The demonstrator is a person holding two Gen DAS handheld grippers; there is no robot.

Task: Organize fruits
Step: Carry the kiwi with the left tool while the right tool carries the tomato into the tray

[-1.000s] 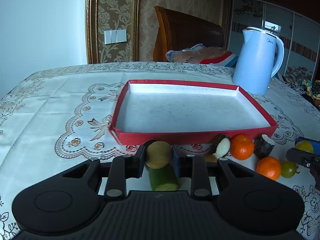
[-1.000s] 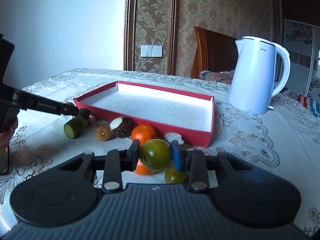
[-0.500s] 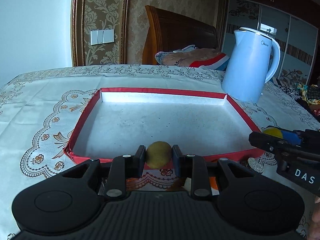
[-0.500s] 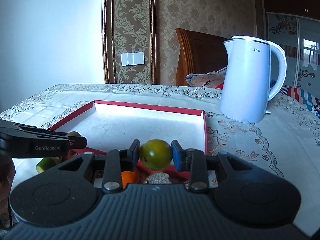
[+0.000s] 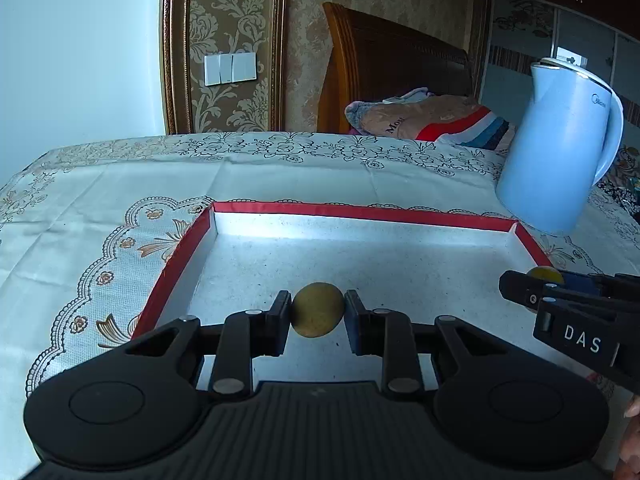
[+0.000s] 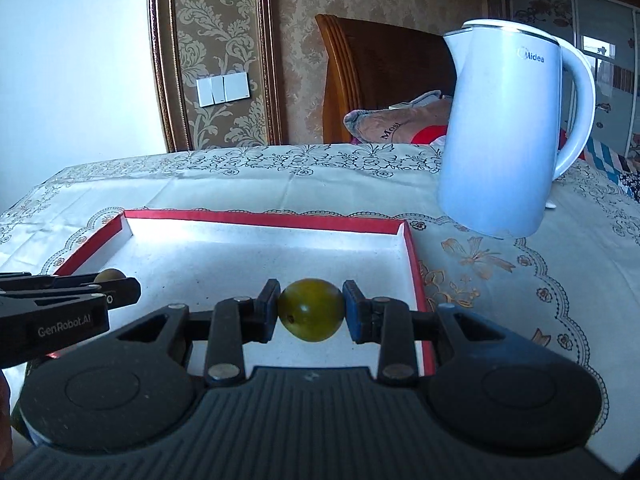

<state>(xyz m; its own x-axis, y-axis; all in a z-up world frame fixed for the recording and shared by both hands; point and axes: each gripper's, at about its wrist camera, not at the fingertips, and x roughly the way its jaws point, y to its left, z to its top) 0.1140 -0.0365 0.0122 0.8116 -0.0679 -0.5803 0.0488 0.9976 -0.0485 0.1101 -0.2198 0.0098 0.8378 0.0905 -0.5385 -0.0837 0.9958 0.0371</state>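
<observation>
Bedroom table with lace tablecloth, red-rimmed tray on it, both grippers over the tray.
Brownish-yellow fruit clamped in left gripper above tray's near left; green fruit clamped in right gripper above near right. White kettle stands beyond tray's right corner.

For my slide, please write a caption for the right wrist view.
Right gripper holds a green fruit over the red tray, beside the white kettle.
</observation>
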